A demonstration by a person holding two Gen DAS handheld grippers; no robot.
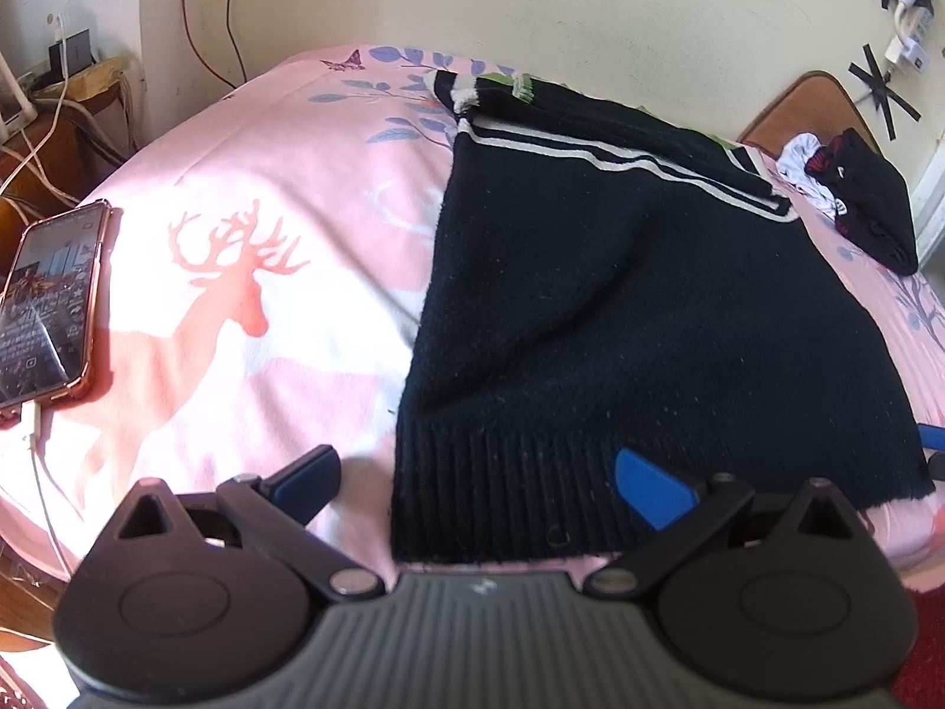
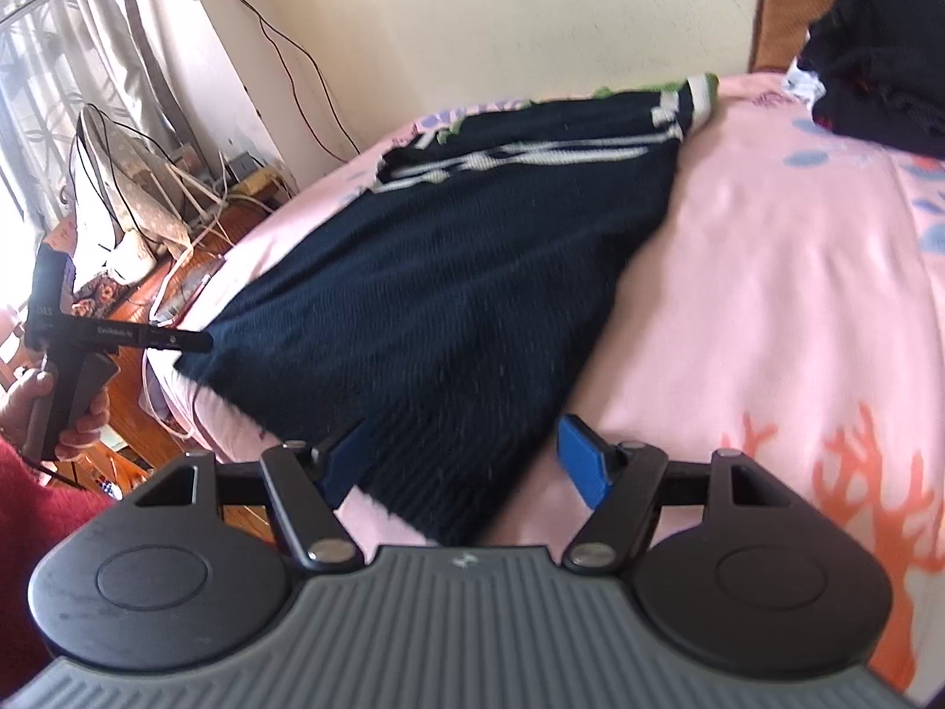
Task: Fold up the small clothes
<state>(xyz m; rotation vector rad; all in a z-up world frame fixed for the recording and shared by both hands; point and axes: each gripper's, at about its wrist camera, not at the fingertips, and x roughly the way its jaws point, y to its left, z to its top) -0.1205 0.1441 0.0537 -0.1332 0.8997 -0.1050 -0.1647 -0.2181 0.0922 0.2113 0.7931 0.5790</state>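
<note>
My left gripper [image 1: 475, 481] has a grey ribbed body with a small pale mark at its front edge, two round black housings, triangular cut-outs, and black link arms on silver screws. Its fingers [image 1: 652, 487] are bright blue. My right gripper [image 2: 466, 461] is built the same. My sleeve [image 2: 44, 505] is red knit.
</note>
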